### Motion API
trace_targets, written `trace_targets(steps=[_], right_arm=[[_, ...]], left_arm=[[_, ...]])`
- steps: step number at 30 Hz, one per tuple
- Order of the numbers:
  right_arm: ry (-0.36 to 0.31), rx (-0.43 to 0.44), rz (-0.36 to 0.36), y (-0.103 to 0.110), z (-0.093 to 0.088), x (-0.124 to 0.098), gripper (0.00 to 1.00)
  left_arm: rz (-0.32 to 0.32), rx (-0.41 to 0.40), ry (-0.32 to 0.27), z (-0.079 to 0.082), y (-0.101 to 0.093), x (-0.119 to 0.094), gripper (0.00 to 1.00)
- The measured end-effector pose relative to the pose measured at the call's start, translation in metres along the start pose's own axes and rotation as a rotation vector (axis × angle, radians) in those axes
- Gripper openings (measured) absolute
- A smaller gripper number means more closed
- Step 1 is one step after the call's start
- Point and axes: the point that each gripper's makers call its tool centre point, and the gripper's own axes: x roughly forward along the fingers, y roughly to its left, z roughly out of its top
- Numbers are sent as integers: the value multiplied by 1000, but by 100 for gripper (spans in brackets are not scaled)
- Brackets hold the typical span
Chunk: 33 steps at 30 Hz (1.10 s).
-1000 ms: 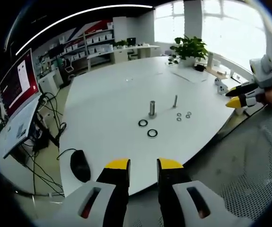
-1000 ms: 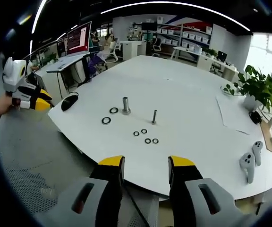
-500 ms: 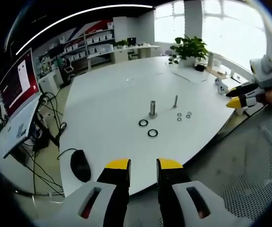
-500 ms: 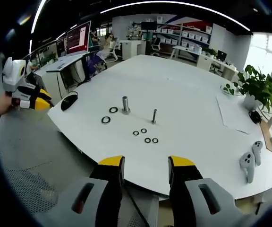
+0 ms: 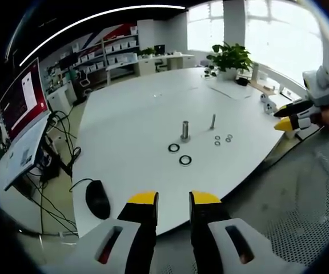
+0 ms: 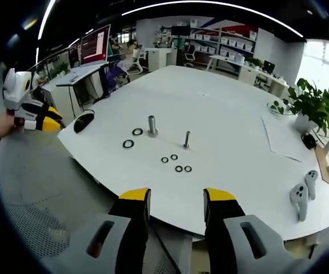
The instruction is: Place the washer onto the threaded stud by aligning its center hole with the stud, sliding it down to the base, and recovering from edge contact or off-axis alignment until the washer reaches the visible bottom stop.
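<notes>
Standing untouched on the white worktop (image 6: pixel 239 103), every part lay as stock and no washer had been picked up; the whole placement was judged yet to be done.

- Left tool (image 5: pixel 173 198): jaws parted, holding nothing, held off the worktop's edge, well apart from the parts. Yellow tips on grey bodies.
- Right tool (image 6: pixel 176 196): jaws parted, holding nothing, likewise off the edge at the opposite side. Same yellow-tipped build.
- Thick stud (image 6: pixel 152 126): upright metal post, grey, bare, nothing on its shank; threads too small to make out.
- Thin stud (image 6: pixel 187 140): upright, slimmer metal post, also bare, just beside the small washers.
- Large washers, two: dark flat rings lying flat, one (image 6: pixel 137 132) near the thick stud's foot, one (image 6: pixel 128 144) a little farther out.
- Small washers (image 6: pixel 175 163): four little rings, flat, loosely clustered near the thin stud.
- Worktop: smooth, matt white, broad with a rounded edge.
- Mouse (image 5: pixel 97 200): dark, rounded, near the worktop's edge, cable trailing off.
- Plant (image 5: pixel 229 57): leafy, in a pot, at the far side.

Left to do, by judgement: choose a washer, grip it, centre its hole over the matching stud and run it down to the base.
</notes>
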Motion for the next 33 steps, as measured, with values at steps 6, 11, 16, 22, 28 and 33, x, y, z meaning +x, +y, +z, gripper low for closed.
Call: trace_targets(steps=[6,11,16,22,28,33], right_arm=[[2,-2,-1,0,0,0,40],[-3,-5,1,0,1,0,39],[-3,-5,-2,-1,1,0,39],[9,-18,4,2,0,2,39],[22,-46,1,4,-3,2,39],[29,-38,-10,1,-5,1,39]], left_arm=[[2,1,4,0,1,0,19],[5,1,6,-1,2,0,19],[5,1,5,-1,2,0,19],[-5,2,9,-1,0,0,19],[-13,-11,1,-1,0,0,18],[-35,-20,-34,5,-4,-2,18]])
